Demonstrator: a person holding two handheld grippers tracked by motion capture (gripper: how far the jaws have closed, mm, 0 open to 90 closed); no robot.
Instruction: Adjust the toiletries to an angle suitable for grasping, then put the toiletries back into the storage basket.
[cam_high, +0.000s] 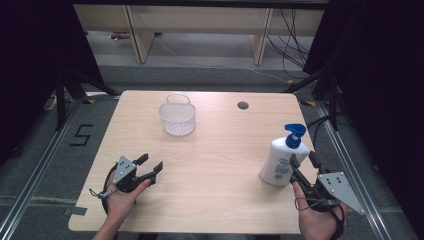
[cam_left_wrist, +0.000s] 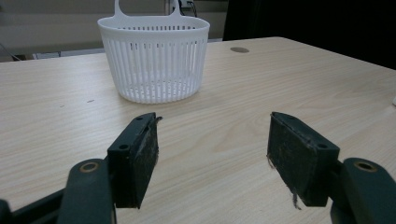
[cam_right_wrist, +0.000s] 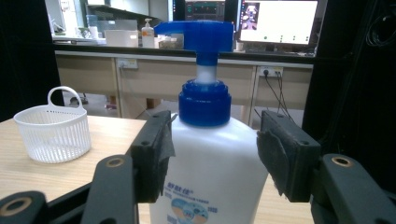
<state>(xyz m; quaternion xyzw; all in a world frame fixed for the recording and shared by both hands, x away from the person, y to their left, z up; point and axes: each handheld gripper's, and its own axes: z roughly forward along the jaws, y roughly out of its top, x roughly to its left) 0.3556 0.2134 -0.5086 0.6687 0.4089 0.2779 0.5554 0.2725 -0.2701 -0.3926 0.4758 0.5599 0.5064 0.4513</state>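
Blue pump bottle (cam_right_wrist: 208, 140) between right gripper (cam_right_wrist: 215, 149) jaws

This is a lab set up for recording. A pale wood-grain worktop (cam_high: 210, 200) with a round cable hole (cam_high: 243, 105) stands on grey floor carpet between metal floor rails (cam_high: 30, 185), with black curtains (cam_high: 30, 55) hanging left and right. A black number five in tape (cam_high: 81, 135) marks the floor on the left. Loose black cables (cam_high: 295, 45) trail at the far right. Beyond, a long beige bench (cam_right_wrist: 154, 70) carries lit computer monitors (cam_right_wrist: 278, 21), white bins and bottles.
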